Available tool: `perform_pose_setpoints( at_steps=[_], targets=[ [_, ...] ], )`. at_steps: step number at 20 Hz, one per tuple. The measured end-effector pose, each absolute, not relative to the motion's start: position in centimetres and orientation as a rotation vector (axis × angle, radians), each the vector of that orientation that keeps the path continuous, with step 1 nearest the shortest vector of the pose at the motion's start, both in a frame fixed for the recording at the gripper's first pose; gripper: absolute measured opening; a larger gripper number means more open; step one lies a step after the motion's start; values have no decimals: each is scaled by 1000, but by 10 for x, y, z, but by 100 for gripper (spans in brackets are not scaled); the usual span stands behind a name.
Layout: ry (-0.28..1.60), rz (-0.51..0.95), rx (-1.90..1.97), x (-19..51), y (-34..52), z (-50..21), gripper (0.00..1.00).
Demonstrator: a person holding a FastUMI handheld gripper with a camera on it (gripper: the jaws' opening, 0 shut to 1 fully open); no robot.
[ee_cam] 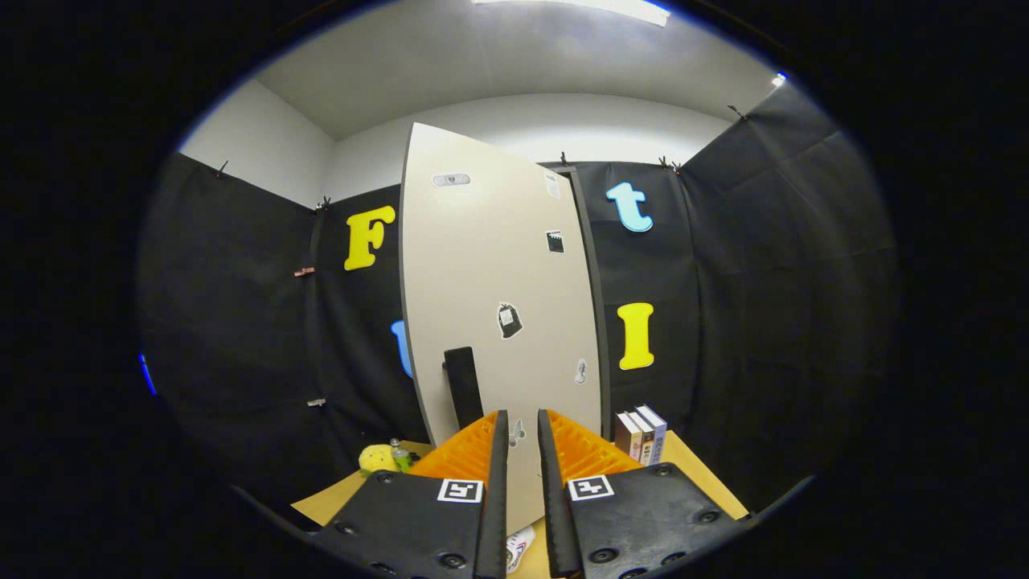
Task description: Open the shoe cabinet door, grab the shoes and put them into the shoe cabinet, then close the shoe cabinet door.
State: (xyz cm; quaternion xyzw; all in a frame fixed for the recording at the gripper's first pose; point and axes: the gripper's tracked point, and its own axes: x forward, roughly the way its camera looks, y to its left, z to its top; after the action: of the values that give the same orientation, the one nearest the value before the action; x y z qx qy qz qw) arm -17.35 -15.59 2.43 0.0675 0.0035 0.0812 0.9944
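Nearest, the gripper (522,426) points at the shoe cabinet door (494,265), its two fingers standing parallel with a narrow gap between them and nothing pressed between; through the gap the pale face of the door shows. The fingertips sit low on the door, just right of a dark upright handle (463,386). The door rises tall and slightly tilted from the wooden tabletop (699,466), with several small stickers (509,320) scattered over its face. Low between the fingers, a bit of white and red printed material lies on the tabletop; what it is cannot be told. To the left, near the door's foot, rests a yellow soft object (378,458) beside a small bottle (399,454). To the right, a few books (641,434) stand upright against the far wall.
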Motion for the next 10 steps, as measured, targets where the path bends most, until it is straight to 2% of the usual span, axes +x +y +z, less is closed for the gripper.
perform_pose_setpoints(
  at_steps=[5,10],
  targets=[
    [-38,156,158,-155,-139,35,24],
    [1,134,144,-121,-109,18,24]
  ],
)
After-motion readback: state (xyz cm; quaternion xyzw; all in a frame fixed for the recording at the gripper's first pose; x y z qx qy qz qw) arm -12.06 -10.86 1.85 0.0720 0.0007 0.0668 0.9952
